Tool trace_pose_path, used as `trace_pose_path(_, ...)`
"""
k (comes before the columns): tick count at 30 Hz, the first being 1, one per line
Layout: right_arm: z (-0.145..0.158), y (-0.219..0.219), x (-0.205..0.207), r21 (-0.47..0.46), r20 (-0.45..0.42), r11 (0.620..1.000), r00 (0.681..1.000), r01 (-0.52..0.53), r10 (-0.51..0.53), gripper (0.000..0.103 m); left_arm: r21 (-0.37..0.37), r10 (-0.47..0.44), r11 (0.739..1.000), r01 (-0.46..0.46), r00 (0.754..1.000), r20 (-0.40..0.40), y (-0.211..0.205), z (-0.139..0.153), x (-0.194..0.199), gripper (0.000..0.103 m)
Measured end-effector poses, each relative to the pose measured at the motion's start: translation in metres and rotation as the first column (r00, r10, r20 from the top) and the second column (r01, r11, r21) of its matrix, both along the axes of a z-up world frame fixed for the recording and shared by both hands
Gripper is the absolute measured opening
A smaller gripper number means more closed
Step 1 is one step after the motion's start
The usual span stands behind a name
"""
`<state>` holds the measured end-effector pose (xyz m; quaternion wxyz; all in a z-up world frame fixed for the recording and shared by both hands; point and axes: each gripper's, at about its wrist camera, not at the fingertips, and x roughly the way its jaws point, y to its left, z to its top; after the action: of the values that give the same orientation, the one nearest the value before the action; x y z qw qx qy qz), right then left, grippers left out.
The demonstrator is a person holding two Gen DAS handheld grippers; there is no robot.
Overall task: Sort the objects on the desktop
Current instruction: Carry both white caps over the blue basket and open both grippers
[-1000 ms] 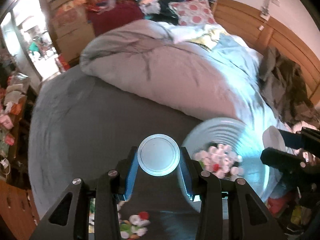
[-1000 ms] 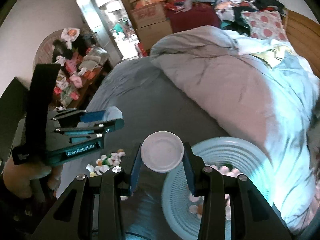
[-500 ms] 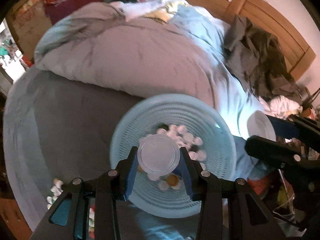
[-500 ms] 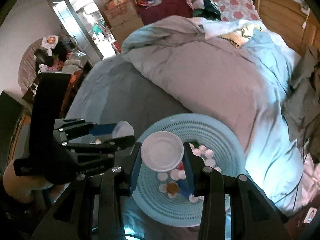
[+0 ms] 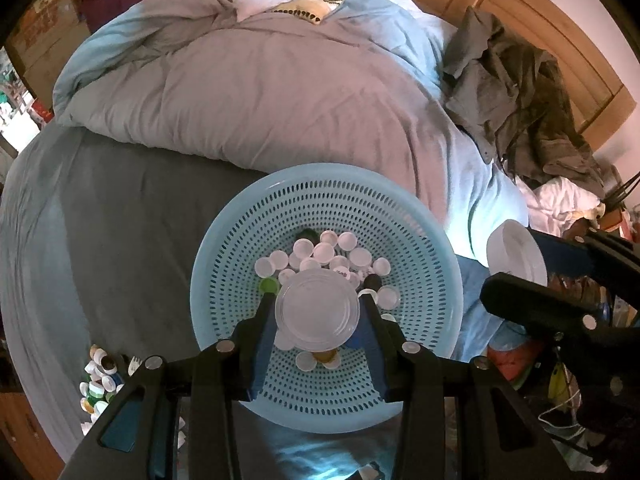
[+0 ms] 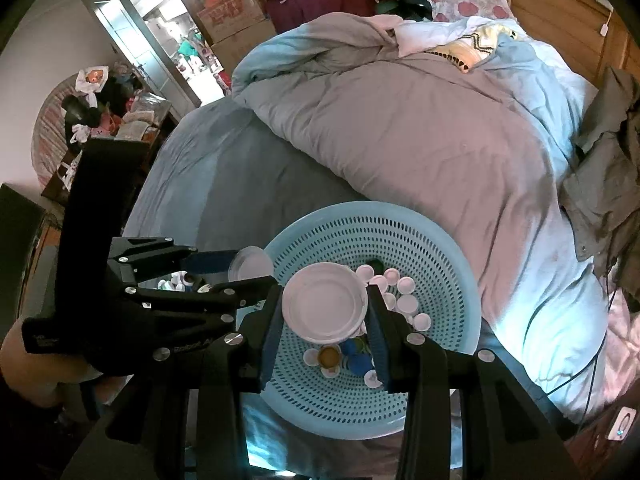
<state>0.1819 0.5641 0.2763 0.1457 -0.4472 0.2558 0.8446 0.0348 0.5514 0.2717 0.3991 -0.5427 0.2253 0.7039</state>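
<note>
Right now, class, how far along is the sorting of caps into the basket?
Done: many caps lie in the blue basket. In hand: each gripper, left and right, holds a lid above it. Left: a pile of caps on the grey sheet.

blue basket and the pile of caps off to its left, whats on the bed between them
Nothing: in the left wrist view, only bare grey sheet lies between the blue basket and the cap pile.

left tongs and right tongs, moved from bedsheet to above blue basket
</note>
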Motion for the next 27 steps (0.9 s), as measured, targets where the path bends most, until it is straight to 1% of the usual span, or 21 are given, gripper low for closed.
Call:
trace_pose_path(11, -0.002, -0.001, -0.003, -0.005, 0.010, 1.000, 1.000, -0.012, 0.012, 0.035, -0.014, 0.015, 1.000, -0.015, 1.000, 0.003, -0.002, -0.008, -0.004, 0.043)
trace_pose_path(13, -0.002, -0.001, -0.004, -0.005, 0.010, 1.000, 1.000, -0.012, 0.012, 0.035, -0.013, 0.017, 1.000, -0.017, 1.000, 0.003, -0.003, -0.008, -0.004, 0.043)
trace_pose_path(14, -0.002, -0.001, -0.003, -0.001, 0.011, 1.000, 1.000, -0.010, 0.010, 0.035, -0.010, 0.023, 1.000, -0.023, 1.000, 0.000, -0.004, -0.008, -0.005, 0.045)
trace_pose_path(15, 0.000, -0.001, -0.002, 0.025, 0.015, 1.000, 1.000, 0.004, -0.004, 0.035, -0.012, 0.030, 0.999, -0.030, 1.000, -0.004, -0.004, -0.009, -0.006, 0.067)
trace_pose_path(16, 0.000, 0.000, -0.002, 0.045, 0.014, 0.999, 1.000, 0.018, -0.018, 0.040, -0.014, 0.040, 0.999, -0.041, 0.999, -0.009, -0.006, -0.010, -0.007, 0.082)
trace_pose_path(17, 0.003, 0.001, 0.001, 0.073, 0.003, 0.997, 0.999, 0.036, -0.037, 0.048, -0.017, 0.050, 0.999, -0.050, 0.999, -0.021, -0.007, -0.010, -0.008, 0.099)
trace_pose_path(18, 0.006, 0.000, 0.003, 0.093, -0.015, 0.994, 0.999, 0.049, -0.047, 0.069, -0.013, 0.063, 0.998, -0.063, 0.997, -0.039, -0.010, -0.008, -0.010, 0.099)
trace_pose_path(19, 0.011, 0.000, 0.005, 0.122, -0.034, 0.991, 0.998, 0.058, -0.054, 0.078, -0.010, 0.069, 0.998, -0.070, 0.997, -0.038, -0.011, -0.007, -0.012, 0.099)
trace_pose_path(20, 0.013, -0.001, 0.005, 0.131, -0.037, 0.990, 0.998, 0.054, -0.050, 0.078, -0.004, 0.078, 0.997, -0.078, 0.997, -0.029, -0.013, -0.007, -0.014, 0.099)
trace_pose_path(23, 0.015, 0.001, 0.003, 0.130, -0.035, 0.990, 0.998, 0.055, -0.051, 0.078, 0.005, 0.094, 0.996, -0.094, 0.995, -0.042, -0.018, -0.003, -0.020, 0.099)
trace_pose_path(27, 0.013, 0.000, -0.003, 0.096, -0.035, 0.993, 0.997, 0.074, -0.071, 0.078, 0.022, 0.113, 0.993, -0.112, 0.993, -0.035, -0.030, -0.002, -0.025, 0.099)
